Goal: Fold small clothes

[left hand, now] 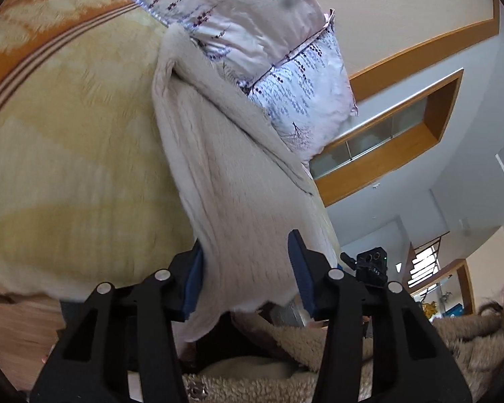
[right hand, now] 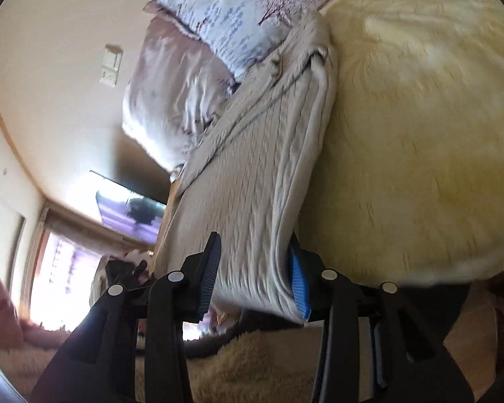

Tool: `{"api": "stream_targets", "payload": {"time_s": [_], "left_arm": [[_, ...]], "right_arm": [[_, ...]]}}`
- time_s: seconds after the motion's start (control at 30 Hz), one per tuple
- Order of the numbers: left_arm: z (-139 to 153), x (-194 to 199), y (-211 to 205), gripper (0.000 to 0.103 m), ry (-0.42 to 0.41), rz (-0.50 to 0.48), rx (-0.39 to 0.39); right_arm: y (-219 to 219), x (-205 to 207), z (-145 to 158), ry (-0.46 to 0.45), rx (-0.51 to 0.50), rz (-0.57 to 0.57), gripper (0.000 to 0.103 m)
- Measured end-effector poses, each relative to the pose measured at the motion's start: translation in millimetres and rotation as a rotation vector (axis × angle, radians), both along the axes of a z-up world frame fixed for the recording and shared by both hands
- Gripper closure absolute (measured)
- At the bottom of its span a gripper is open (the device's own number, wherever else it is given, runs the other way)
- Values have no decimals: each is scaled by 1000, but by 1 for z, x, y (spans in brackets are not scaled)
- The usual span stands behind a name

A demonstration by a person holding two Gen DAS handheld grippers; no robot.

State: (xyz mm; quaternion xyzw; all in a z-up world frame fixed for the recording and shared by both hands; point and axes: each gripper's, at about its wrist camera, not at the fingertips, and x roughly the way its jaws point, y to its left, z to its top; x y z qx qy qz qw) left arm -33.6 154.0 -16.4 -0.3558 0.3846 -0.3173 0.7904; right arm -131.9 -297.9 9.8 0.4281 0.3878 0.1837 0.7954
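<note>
A cream knitted garment (left hand: 232, 174) hangs stretched above a yellow fleecy bed cover (left hand: 77, 154). My left gripper (left hand: 248, 262) has its blue-padded fingers spread wide, with the garment's near end lying between them against the left pad. In the right wrist view the same garment (right hand: 252, 188) runs from the pillows down into my right gripper (right hand: 255, 268). Its fingers are also spread, and the garment's folded edge rests against the right blue pad (right hand: 297, 278). I cannot see whether either gripper clamps the cloth.
Floral pillows (left hand: 252, 23) lie at the head of the bed, also in the right wrist view (right hand: 218, 10). The person's fleecy beige jacket (left hand: 319, 342) fills the bottom of both views. A wooden-trimmed wall opening (left hand: 386, 134) and a bright window (right hand: 64, 268) lie beyond.
</note>
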Motion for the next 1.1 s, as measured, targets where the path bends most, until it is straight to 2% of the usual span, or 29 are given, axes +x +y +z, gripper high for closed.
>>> {"api": "stream_targets", "payload": {"time_s": [0.17,0.33,0.53,0.57,0.6,0.63,0.67,0.77,0.9,1.03,1.1], "left_arm": [[-12,-20,4,56,15,11,-24],[-21,-26,-9,54,45,-25,87],[-42,-17,-16,55,100,-39,98],[-43,-15,-17,58,106,-41,101],[-45,-15,-18,62,111,-46,101],[-46,-14,-19,73,118,-57,97],[-46,-13,-20,81,119,-69,95],[-37,-16,-23,91,79,-106,108],[-13,-20,-20,94,-8,-130,93],[15,-11,-7,96,-92,-90,61],[30,-3,-1,96,-132,-65,70]], "right_arm": [[0,-16,-9,2,10,30,61],[15,-10,-30,82,-45,87,61],[21,-4,-40,80,-37,105,61],[21,-5,-42,73,-39,108,62],[21,-7,-40,60,-47,113,70],[24,-7,-36,38,-59,128,77],[26,-8,-32,20,-69,140,88],[31,-14,-15,-48,-97,161,93],[27,-16,13,-139,-134,134,94],[28,-12,51,-256,-223,73,95],[33,-7,65,-294,-287,43,95]]}}
